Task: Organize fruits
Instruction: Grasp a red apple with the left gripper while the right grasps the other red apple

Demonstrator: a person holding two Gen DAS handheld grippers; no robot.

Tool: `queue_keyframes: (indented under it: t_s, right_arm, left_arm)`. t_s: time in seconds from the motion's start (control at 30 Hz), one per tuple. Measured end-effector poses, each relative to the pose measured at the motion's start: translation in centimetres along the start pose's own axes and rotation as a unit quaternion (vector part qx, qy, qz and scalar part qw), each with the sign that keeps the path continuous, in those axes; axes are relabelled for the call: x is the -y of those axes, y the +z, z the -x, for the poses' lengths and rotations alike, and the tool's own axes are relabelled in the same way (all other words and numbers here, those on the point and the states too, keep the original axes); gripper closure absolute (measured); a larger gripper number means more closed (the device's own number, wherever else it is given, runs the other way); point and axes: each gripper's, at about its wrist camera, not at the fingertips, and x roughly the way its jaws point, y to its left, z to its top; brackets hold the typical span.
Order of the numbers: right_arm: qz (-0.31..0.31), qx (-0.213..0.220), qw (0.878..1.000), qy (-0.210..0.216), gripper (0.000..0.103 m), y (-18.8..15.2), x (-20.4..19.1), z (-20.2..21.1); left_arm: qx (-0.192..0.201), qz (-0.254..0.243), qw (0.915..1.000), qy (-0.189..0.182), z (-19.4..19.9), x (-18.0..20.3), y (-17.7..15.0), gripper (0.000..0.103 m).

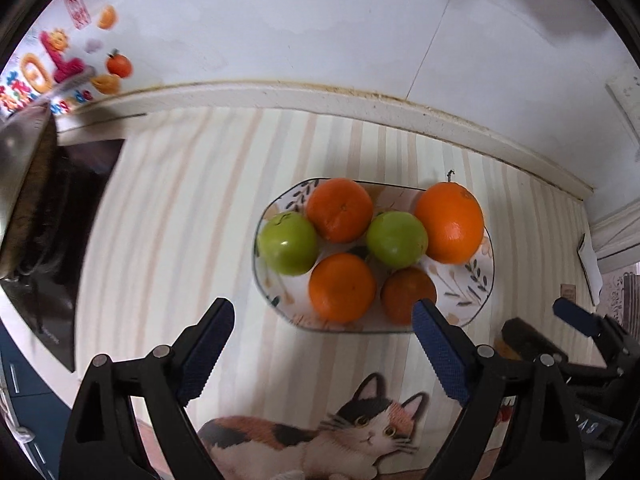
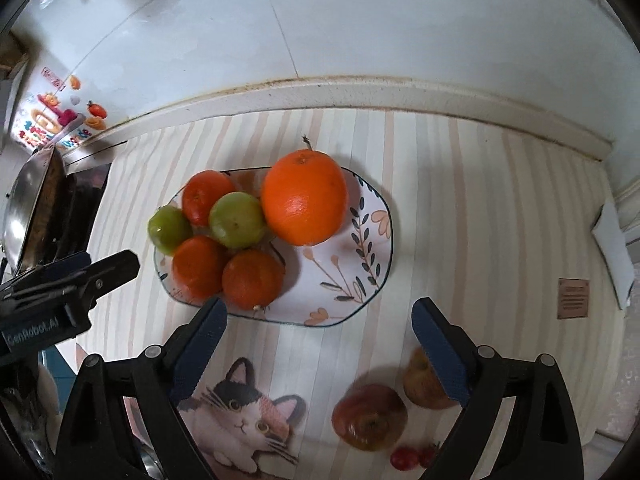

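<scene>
A flower-patterned plate (image 1: pixel 472 292) (image 2: pixel 360 264) sits on the striped mat. It holds a large orange (image 1: pixel 450 222) (image 2: pixel 305 197), two green apples (image 1: pixel 287 244) (image 2: pixel 237 220) and three mandarins (image 1: pixel 342 287) (image 2: pixel 252 278). My left gripper (image 1: pixel 323 309) hovers open above the plate's near rim with nothing between its fingers. My right gripper (image 2: pixel 320 306) is open too, above the plate's near right edge and holding nothing. Two red apples (image 2: pixel 370 416) lie on the mat below the right gripper; the second one (image 2: pixel 424 384) is partly hidden behind its right finger. Small red tomatoes (image 2: pixel 405 458) lie near them.
A steel wok (image 1: pixel 20 168) (image 2: pixel 24 208) stands on a black stove (image 1: pixel 80 220) at the left. The counter's raised back edge (image 1: pixel 320 96) meets a white tiled wall. A white sheet (image 2: pixel 614 252) lies at the right. A cat picture (image 1: pixel 320 440) marks the mat's near side.
</scene>
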Motion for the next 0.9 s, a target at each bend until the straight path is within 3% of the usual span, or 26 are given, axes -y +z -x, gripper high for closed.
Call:
queue_keyframes:
  t_s: [0.3,0.63,0.77,0.9]
  right_arm:
    - [0.019,0.047,0.999,0.000,0.007,-2.5,-2.0,5.9]
    - [0.013,0.071,0.997,0.022,0.007,-4.9,-2.9,9.5]
    - [-0.013,0.065,0.996,0.053,0.007,-5.4,-1.2,10.0]
    - [-0.055,0.055,0.996,0.038,0.007,-6.0,2.9,9.2]
  left_arm:
    - [0.041,-0.016,0.9990,0.006,5.1,0.4,-3.4,0.012]
    - [0.058,-0.017,0.9982,0.002,7.5,1.0,-5.6,0.012]
    - [0.058,-0.020,0.9981,0.004,7.5,1.7,-5.6,0.012]
    - [0.050,-0.034,0.9982,0.004,6.2,3.3,-5.7,0.012]
